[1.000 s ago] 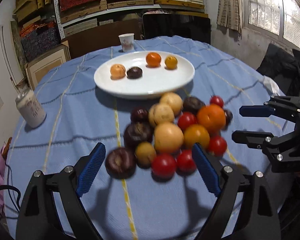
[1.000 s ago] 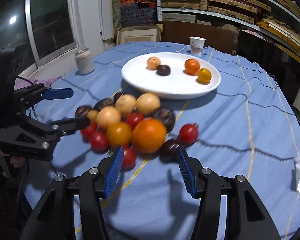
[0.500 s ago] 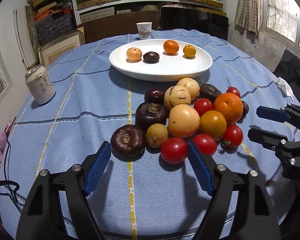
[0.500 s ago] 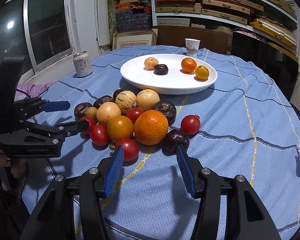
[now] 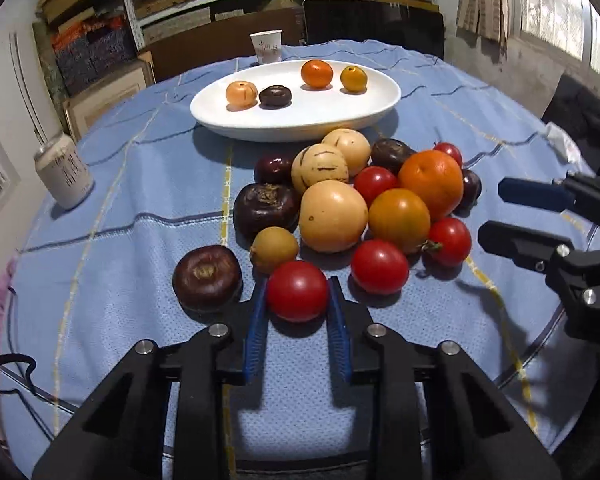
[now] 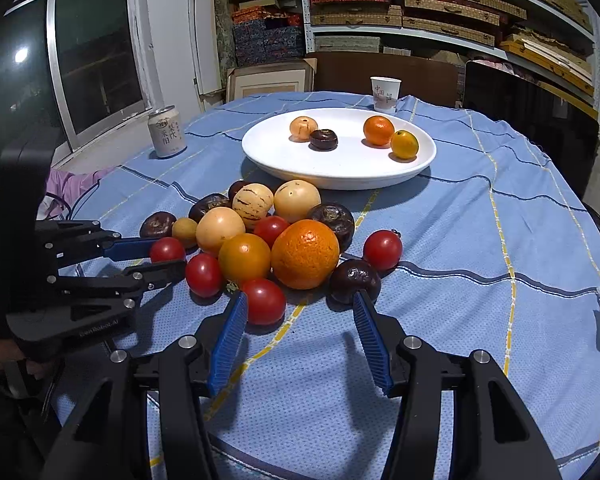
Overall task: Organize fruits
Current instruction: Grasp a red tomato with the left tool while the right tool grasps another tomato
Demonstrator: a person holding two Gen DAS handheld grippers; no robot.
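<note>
1. The left hand-held gripper [image 5: 298, 300] is pinching a red cherry tomato [image 5: 298, 291] between its blue pads [image 5: 256, 328], at the near edge of the fruit pile, with the tomato sitting on the blue checked tablecloth [image 5: 140, 240] of the tabletop.
2. The right hand-held gripper [image 6: 300, 320] is hovering partly open over the cloth with nothing between its pads; another cherry tomato [image 6: 264, 301] is lying just beside its left pad and a dark chestnut-like fruit [image 6: 354, 280] just beside its right pad.
3. The loose pile is lying between both grippers and the white plate [image 5: 296, 124]: a large orange [image 6: 305, 254], a smaller orange-yellow fruit [image 6: 245, 259], three pale yellow melons, one of them striped [image 6: 254, 205], several more red tomatoes and dark brown fruits.
4. The plate is holding four pieces well apart from the pile: a pale orange fruit [image 5: 241, 95], a dark one [image 5: 275, 96], a mandarin [image 5: 317, 73] and a small yellow-orange fruit [image 5: 353, 78].
5. A paper cup [image 5: 265, 47] is standing behind the plate, and a drink can [image 5: 63, 170] is standing at the cloth's left side.
</note>
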